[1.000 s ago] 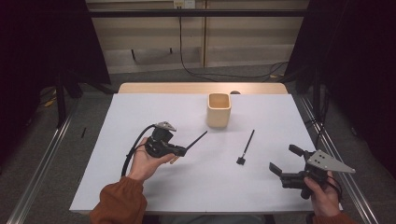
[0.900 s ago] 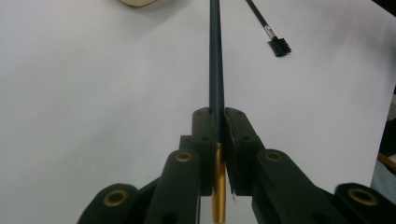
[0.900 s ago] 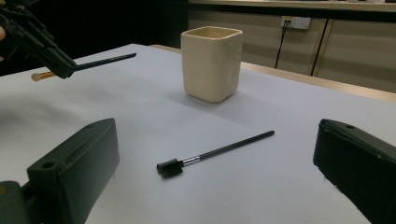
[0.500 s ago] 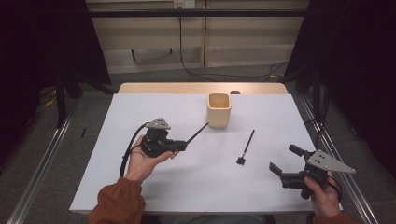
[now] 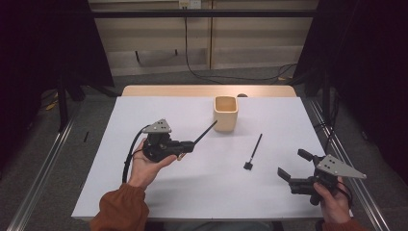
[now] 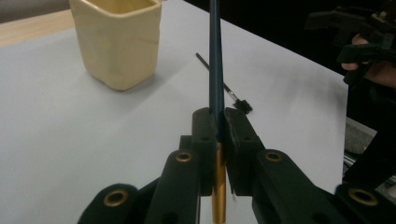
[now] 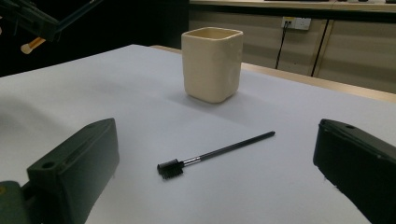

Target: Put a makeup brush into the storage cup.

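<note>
A cream square cup (image 5: 225,112) (image 6: 119,39) (image 7: 212,63) stands upright at the table's far middle. My left gripper (image 5: 187,146) (image 6: 216,126) is lifted off the table, shut on a dark thin brush handle (image 5: 204,132) (image 6: 215,60) with a gold end (image 6: 218,186); its tip points toward the cup. A second small black brush (image 5: 253,151) (image 7: 215,154) (image 6: 224,86) lies flat on the white table cover, right of the cup. My right gripper (image 5: 294,168) (image 7: 215,186) is open near the front right corner, its jaws facing that brush with nothing between them.
The white cover (image 5: 202,192) spans the wooden table (image 5: 207,91). Metal rails (image 5: 43,173) run along the floor on both sides. Cables (image 5: 192,67) hang by the back wall. Dark curtains flank the scene.
My left gripper has risen and moved slightly left and back, tilting the held brush up toward the cup. The right gripper and the lying brush have stayed put.
</note>
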`<state>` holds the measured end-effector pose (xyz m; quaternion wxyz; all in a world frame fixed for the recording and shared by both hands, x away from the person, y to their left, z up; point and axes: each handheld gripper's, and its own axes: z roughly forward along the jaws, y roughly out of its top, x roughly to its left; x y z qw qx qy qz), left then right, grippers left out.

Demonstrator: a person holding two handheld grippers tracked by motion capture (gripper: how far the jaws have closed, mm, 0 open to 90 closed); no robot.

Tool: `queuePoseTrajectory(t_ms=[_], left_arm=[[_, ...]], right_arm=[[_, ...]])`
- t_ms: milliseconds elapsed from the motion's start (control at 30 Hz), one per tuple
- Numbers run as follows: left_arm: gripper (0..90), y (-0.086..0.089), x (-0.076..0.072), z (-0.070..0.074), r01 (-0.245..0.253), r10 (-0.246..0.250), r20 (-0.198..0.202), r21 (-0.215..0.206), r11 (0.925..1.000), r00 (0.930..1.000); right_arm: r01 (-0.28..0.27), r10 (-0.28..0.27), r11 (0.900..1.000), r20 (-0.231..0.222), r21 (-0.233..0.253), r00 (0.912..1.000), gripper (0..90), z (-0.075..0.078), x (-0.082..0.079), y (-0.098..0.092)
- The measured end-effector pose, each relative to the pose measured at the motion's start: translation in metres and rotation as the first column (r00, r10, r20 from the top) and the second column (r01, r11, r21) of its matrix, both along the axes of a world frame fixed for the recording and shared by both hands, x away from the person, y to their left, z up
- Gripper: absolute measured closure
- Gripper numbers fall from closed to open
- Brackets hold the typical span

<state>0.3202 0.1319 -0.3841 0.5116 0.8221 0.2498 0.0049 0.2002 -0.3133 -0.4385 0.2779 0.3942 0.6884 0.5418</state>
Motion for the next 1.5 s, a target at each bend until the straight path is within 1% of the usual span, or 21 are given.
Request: queuePoseTrajectory(t_ms=[33,67,100,167,267,367,467,500,567,600,800,933,1067,1100,1167,1233,1300,1433,1500], left_arm=[[83.6,0.0,0.0,0.001,0.01,-0.01,-0.003,-0.013,0.9999,0.9999],[83.6,0.0,-0.003,0.005,0.015,-0.014,0.01,-0.033,0.9993,0.9998],[83.6,0.0,-0.003,0.008,0.019,-0.019,0.025,-0.032,0.9993,0.9995],[83.6,-0.001,-0.005,0.011,0.024,-0.023,0.035,-0.048,0.9986,0.9991],[83.6,-0.001,-0.007,0.014,0.03,-0.028,0.046,-0.048,0.9984,0.9985],[83.6,-0.002,-0.01,0.016,0.046,-0.042,0.063,-0.067,0.9967,0.9971],[83.6,-0.003,-0.011,0.017,0.058,-0.052,0.07,-0.076,0.9955,0.9962],[83.6,-0.005,-0.013,0.017,0.076,-0.071,0.062,-0.082,0.9937,0.9956],[83.6,-0.006,-0.013,0.018,0.08,-0.075,0.068,-0.077,0.9938,0.9949],[83.6,-0.009,-0.014,0.018,0.095,-0.09,0.068,-0.078,0.9925,0.9937],[83.6,-0.016,-0.015,0.021,0.122,-0.117,0.075,-0.072,0.9899,0.9903],[83.6,-0.019,-0.015,0.023,0.106,-0.102,0.068,-0.062,0.9924,0.9925],[83.6,-0.024,-0.014,0.025,0.114,-0.11,0.067,-0.058,0.9919,0.9917],[83.6,-0.025,-0.014,0.025,0.121,-0.117,0.066,-0.056,0.9911,0.9909],[83.6,-0.032,-0.015,0.026,0.141,-0.138,0.063,-0.041,0.9892,0.9884],[83.6,-0.034,-0.016,0.027,0.145,-0.143,0.066,-0.038,0.9887,0.9876],[83.6,-0.035,-0.019,0.03,0.166,-0.162,0.065,-0.063,0.9841,0.9846],[83.6,-0.038,-0.021,0.032,0.18,-0.176,0.066,-0.058,0.982,0.9822],[83.6,-0.04,-0.02,0.033,0.194,-0.19,0.066,-0.047,0.9799,0.9795]], right_arm=[[-0.001,0.001,1.0,0.0,0.0,1.0,0.0,0.0,0.0,0.0],[-0.001,0.001,1.0,0.001,0.0,1.0,0.0,0.0,0.0,0.0],[-0.001,0.001,1.0,0.001,-0.001,1.0,0.0,0.0,0.0,0.0],[-0.001,0.001,1.0,0.001,-0.001,1.0,0.0,0.0,0.0,0.0],[-0.001,0.001,1.0,0.0,0.0,1.0,0.0,0.0,0.0,0.0],[-0.003,0.003,1.0,0.001,0.002,1.0,0.0,0.0,0.0,0.0],[-0.004,0.004,1.0,0.004,0.003,1.0,0.0,0.0,-0.001,0.0],[-0.004,0.004,1.0,0.003,0.003,1.0,0.0,0.0,-0.001,0.0],[-0.005,0.005,1.0,0.002,0.003,1.0,0.0,0.0,-0.001,0.0],[-0.005,0.005,1.0,0.002,0.003,1.0,0.0,0.0,-0.001,0.0],[-0.008,0.008,1.0,0.001,0.003,1.0,0.0,0.0,0.0,0.001],[-0.008,0.008,1.0,0.001,0.004,1.0,0.0,0.0,0.0,0.0],[-0.009,0.009,1.0,0.005,0.006,0.9999,0.0,0.0,0.0,0.0],[-0.011,0.011,1.0,0.005,0.005,0.9999,0.0,0.001,0.0,0.001],[-0.013,0.013,1.0,0.005,0.006,0.9999,0.0,0.001,0.0,0.001],[-0.012,0.012,1.0,0.005,0.003,0.9999,0.0,0.0,0.0,0.001],[-0.011,0.011,1.0,0.005,0.006,0.9999,0.0,0.0,0.0,0.0],[-0.015,0.015,1.0,0.002,0.006,0.9999,0.0,0.0,0.0,0.001],[-0.019,0.019,1.0,0.004,0.007,0.9998,0.0,0.0,0.0,0.001]])
